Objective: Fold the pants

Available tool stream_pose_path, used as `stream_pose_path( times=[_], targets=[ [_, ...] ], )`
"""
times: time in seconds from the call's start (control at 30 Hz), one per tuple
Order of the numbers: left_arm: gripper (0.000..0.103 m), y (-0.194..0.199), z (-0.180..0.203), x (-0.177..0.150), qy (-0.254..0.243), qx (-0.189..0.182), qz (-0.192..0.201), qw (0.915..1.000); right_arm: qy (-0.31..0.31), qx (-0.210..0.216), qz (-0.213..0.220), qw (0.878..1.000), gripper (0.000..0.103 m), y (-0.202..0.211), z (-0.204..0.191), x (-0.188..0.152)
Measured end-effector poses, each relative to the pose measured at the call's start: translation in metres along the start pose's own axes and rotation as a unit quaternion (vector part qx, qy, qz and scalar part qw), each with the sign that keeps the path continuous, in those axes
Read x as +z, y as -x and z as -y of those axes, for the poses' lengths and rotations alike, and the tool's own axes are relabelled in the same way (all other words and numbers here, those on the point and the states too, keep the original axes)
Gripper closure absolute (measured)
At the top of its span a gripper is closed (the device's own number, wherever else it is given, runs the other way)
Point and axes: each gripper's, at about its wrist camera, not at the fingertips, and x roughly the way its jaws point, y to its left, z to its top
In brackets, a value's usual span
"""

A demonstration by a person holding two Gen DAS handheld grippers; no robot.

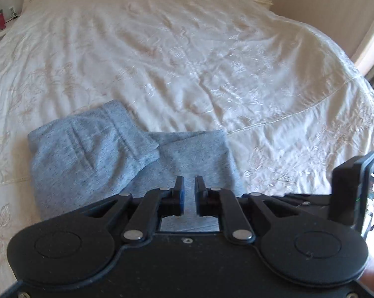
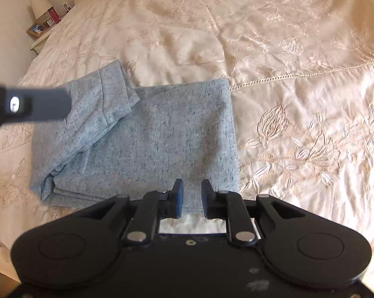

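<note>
Jaws slightly parted and holding nothing, the left gripper (image 1: 189,182) and right gripper (image 2: 192,185) hover level over the folded grey pants (image 2: 147,139) on the bedspread (image 2: 298,49).

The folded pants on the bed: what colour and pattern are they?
Light blue-grey with dark flecks; the pants show best in the right wrist view.

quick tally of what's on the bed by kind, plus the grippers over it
grey pants, folded, on the cream bedspread: 1
grippers, left gripper and right gripper, both with fingers apart and holding nothing: 2
total: 3
</note>
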Motion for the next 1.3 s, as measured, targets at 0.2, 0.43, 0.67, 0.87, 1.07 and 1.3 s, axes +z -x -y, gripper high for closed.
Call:
stream_pose_path(
  times=[0.2,0.43,0.67,0.87,1.07,1.3],
  targets=[
    [0.08,-0.026,-0.086,-0.022,0.117,0.123,-0.075,0.9827,-0.012,0.085,0.014,0.996,0.067,-0.028,-0.015,0.058],
    [0.08,-0.014,-0.146,-0.052,0.182,0.166,-0.093,0.9646,-0.041,0.143,-0.069,0.986,0.065,-0.094,-0.055,0.095],
    [0.08,-0.006,-0.146,-0.062,0.138,0.156,-0.098,0.9733,-0.078,0.129,-0.068,0.986,0.063,-0.127,-0.064,0.106],
    [0.079,-0.012,-0.114,-0.063,0.055,0.094,-0.08,0.9908,-0.099,0.134,-0.061,0.984,0.071,-0.145,-0.07,0.115],
    [0.073,-0.035,-0.067,-0.058,-0.038,0.044,-0.05,0.997,-0.007,0.152,-0.038,0.988,0.093,-0.1,-0.099,0.139],
    [0.07,-0.08,-0.061,-0.055,-0.02,0.107,-0.052,0.9927,0.071,0.177,0.022,0.981,0.094,-0.015,-0.125,0.162]
  ],
)
